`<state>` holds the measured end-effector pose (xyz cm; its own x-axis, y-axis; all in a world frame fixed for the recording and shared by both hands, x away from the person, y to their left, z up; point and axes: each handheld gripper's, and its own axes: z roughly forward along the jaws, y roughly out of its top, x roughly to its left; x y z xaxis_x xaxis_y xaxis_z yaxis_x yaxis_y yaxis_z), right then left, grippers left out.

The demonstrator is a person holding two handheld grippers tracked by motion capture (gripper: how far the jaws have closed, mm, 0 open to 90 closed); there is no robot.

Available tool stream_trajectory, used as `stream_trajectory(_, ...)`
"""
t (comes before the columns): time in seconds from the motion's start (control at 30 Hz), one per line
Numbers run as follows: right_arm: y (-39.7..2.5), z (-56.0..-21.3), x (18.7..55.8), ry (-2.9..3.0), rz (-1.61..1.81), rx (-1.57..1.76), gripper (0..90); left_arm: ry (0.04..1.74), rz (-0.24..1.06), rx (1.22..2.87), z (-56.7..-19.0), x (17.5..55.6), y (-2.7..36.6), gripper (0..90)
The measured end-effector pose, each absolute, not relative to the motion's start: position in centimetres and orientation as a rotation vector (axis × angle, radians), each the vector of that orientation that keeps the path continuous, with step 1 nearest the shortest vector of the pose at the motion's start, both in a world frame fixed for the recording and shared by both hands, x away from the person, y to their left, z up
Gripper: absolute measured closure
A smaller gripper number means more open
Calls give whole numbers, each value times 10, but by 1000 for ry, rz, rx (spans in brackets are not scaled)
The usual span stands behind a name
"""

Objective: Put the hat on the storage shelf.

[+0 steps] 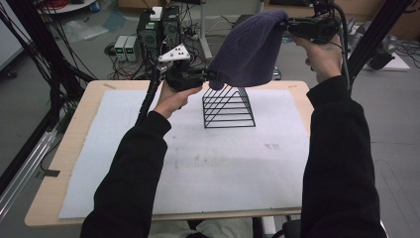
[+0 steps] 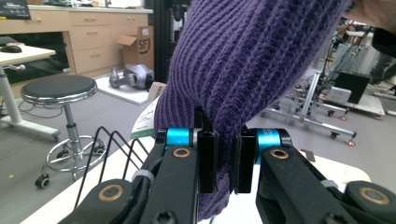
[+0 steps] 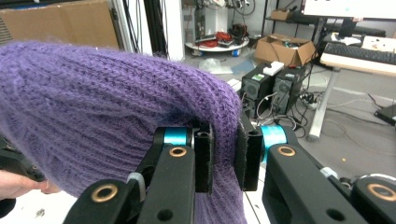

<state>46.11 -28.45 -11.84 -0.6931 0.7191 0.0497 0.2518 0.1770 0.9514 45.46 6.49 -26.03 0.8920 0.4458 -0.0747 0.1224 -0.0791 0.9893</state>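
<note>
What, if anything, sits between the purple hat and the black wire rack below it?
Nothing visible does. The purple hat hangs in the air, pinched by the left gripper at its lower edge and the right gripper at its upper edge. The black wire rack stands directly beneath, its top uncovered.

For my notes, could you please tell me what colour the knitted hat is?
Purple, rib-knit hat; clearest in the left gripper view.

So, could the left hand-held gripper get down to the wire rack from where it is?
Probably not yet: the left hand-held gripper is shut on the purple beanie, which hangs over the wire rack and is also clamped by the right hand-held gripper.
</note>
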Motion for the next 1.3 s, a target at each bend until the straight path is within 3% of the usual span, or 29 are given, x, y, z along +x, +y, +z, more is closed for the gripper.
stream_trajectory(0.23,-288,-137,466,2068,1484,952,805,475,318,1678,-274,463,63,834)
stream_trajectory(0.53,-290,-152,472,2119,1450,994,799,502,243,1695,-296,467,64,830)
stream_trajectory(1.3,-280,-235,488,2243,1374,1122,798,626,188,1785,-373,478,70,830)
